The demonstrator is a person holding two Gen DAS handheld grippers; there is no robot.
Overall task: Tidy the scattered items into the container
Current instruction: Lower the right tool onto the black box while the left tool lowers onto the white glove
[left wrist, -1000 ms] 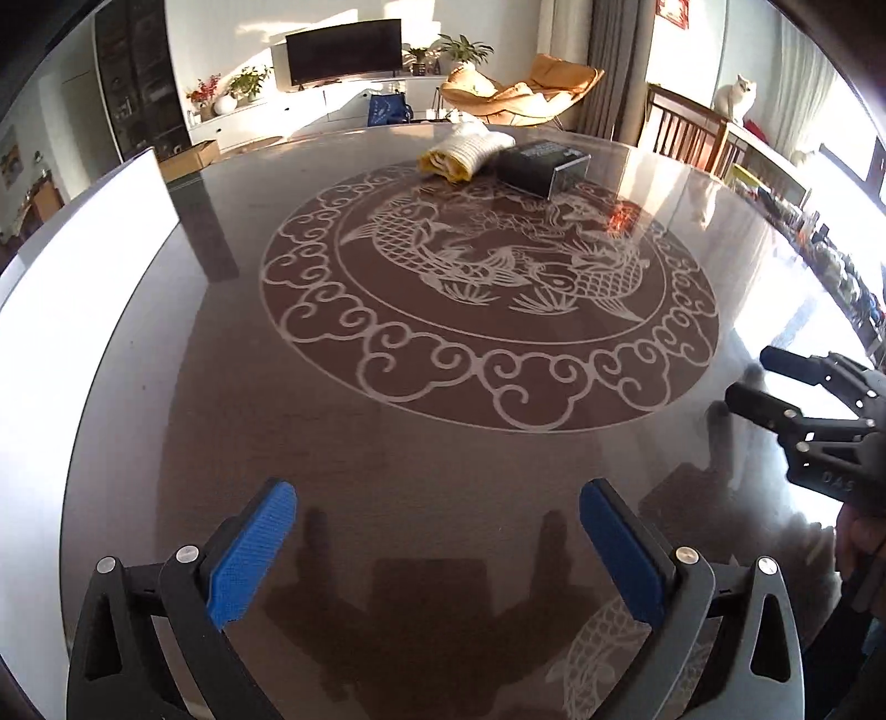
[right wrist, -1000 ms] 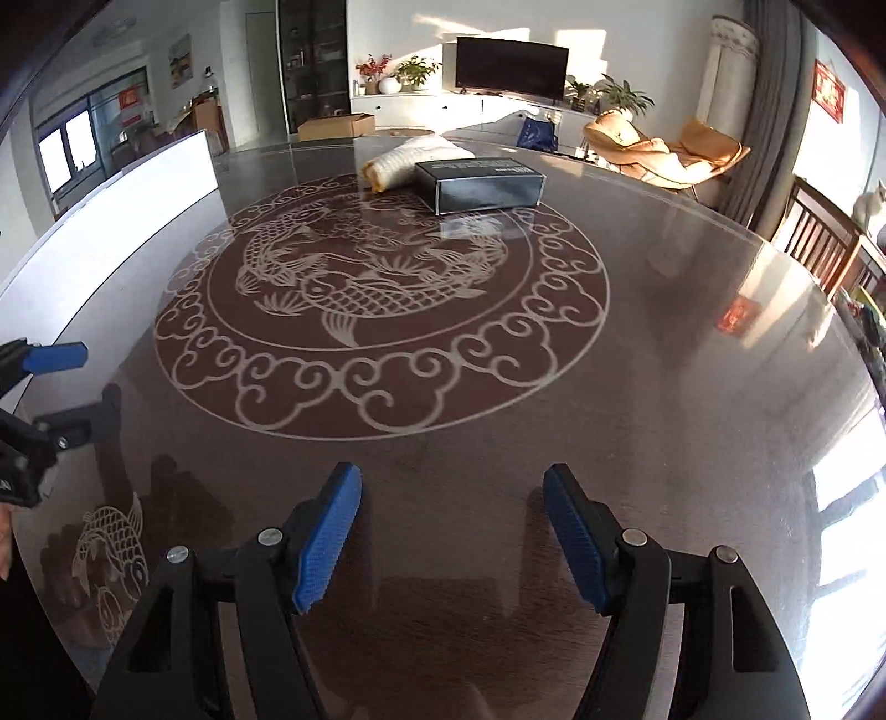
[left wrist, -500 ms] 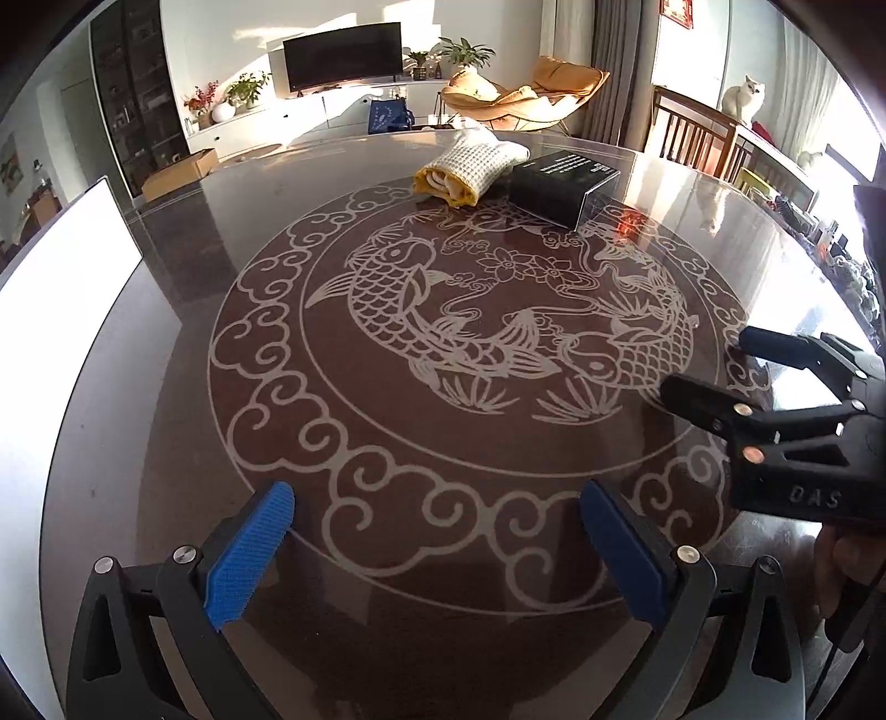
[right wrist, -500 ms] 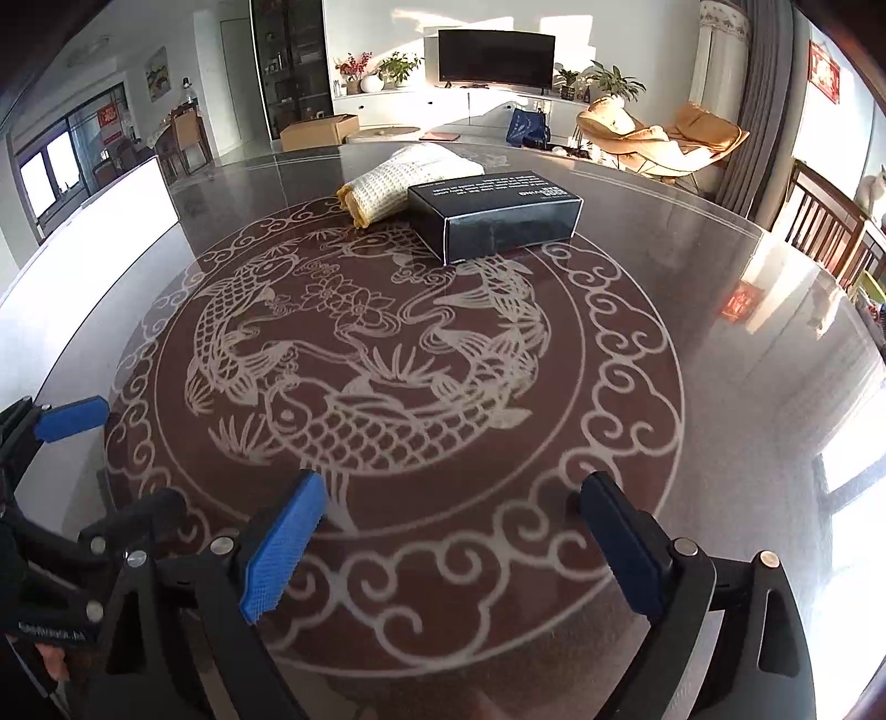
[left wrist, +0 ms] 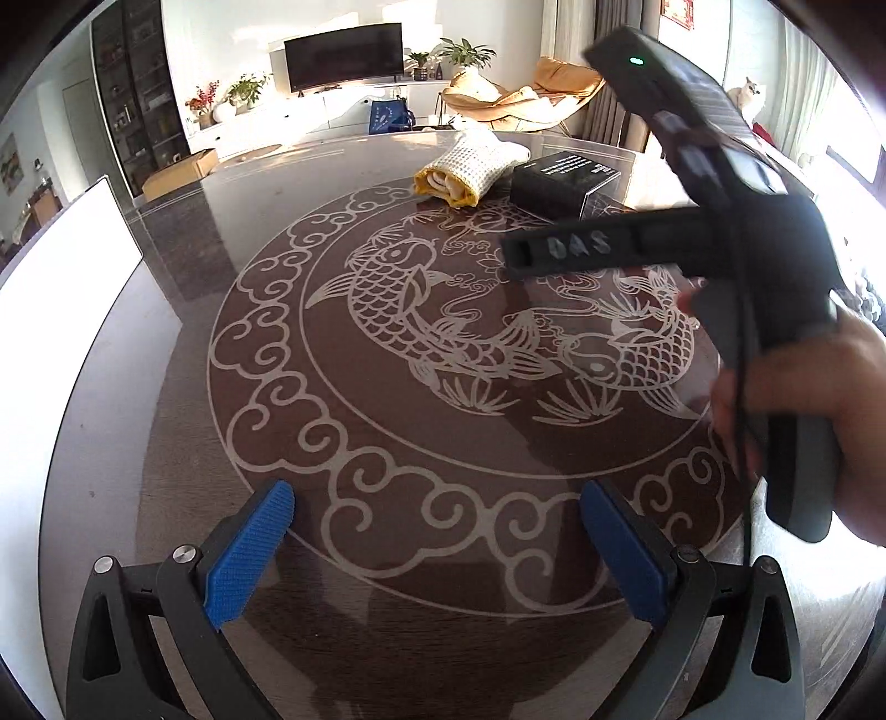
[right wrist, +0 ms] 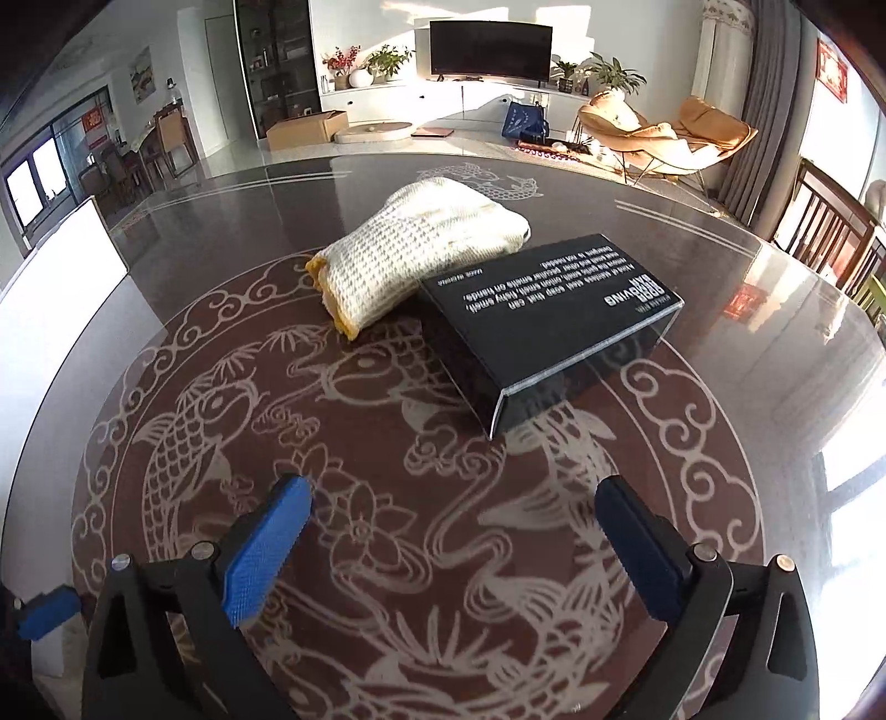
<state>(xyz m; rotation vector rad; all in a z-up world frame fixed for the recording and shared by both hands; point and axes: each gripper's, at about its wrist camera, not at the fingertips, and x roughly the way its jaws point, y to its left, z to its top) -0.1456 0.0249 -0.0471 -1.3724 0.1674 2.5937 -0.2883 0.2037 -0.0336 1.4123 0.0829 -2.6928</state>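
Box just ahead of right claw — pads wide apart, nothing between — towel touching behind.

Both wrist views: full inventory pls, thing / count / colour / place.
table: 1, dark glossy top with pale koi and cloud pattern, fills both views
black box: 1, black with white print, far part of the pattern, one end propped on the cloth
knitted cloth: 1, cream with yellow edge, rolled, left of the box and touching it
white panel: 1, white, standing at the table's left edge
TV: 1, black, back wall
lounge chair: 1, tan, beyond the table
left gripper: 1, black with blue pads, open, empty
right gripper: 1, same, jaws just opened wide, empty, short of the box
hand: 1, holding the right gripper's handle
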